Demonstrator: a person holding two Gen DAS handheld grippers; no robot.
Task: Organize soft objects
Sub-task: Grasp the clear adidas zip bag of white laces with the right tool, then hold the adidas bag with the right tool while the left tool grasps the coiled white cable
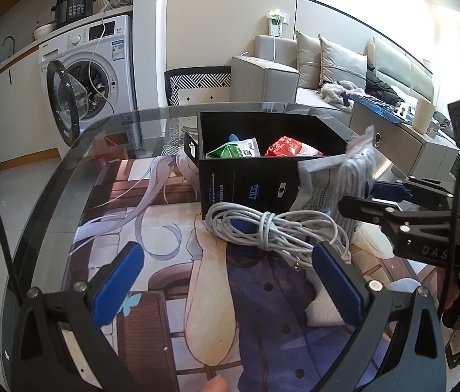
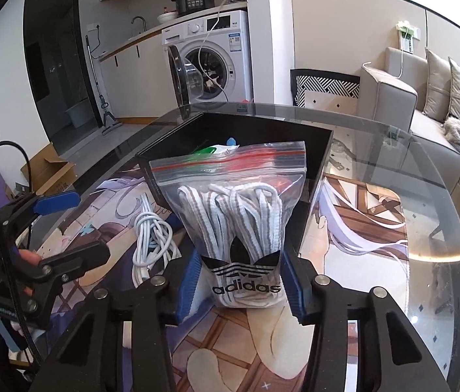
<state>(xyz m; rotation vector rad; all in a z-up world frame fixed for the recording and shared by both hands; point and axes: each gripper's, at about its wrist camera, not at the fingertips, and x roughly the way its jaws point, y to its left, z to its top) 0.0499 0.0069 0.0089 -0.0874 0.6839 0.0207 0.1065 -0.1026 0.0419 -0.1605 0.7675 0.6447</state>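
Observation:
My right gripper (image 2: 241,281) is shut on a clear zip bag of white and grey shoelaces (image 2: 239,215) with an adidas logo, held just in front of the black box (image 2: 314,176). In the left wrist view the bag (image 1: 357,166) hangs at the box's right front corner, with the right gripper (image 1: 383,196) behind it. The black box (image 1: 246,183) holds a green and white packet (image 1: 236,148) and a red packet (image 1: 287,147). My left gripper (image 1: 226,281) is open above the mat, close behind a coiled white cable (image 1: 272,225). The cable also lies left of the bag (image 2: 153,241).
A round glass table (image 1: 66,170) carries an anime-print mat (image 1: 171,215). A white foam piece (image 1: 324,307) lies by my left gripper's right finger. A washing machine (image 1: 89,72) with its door open, a sofa (image 1: 327,68) and a grey cabinet (image 1: 403,143) stand beyond.

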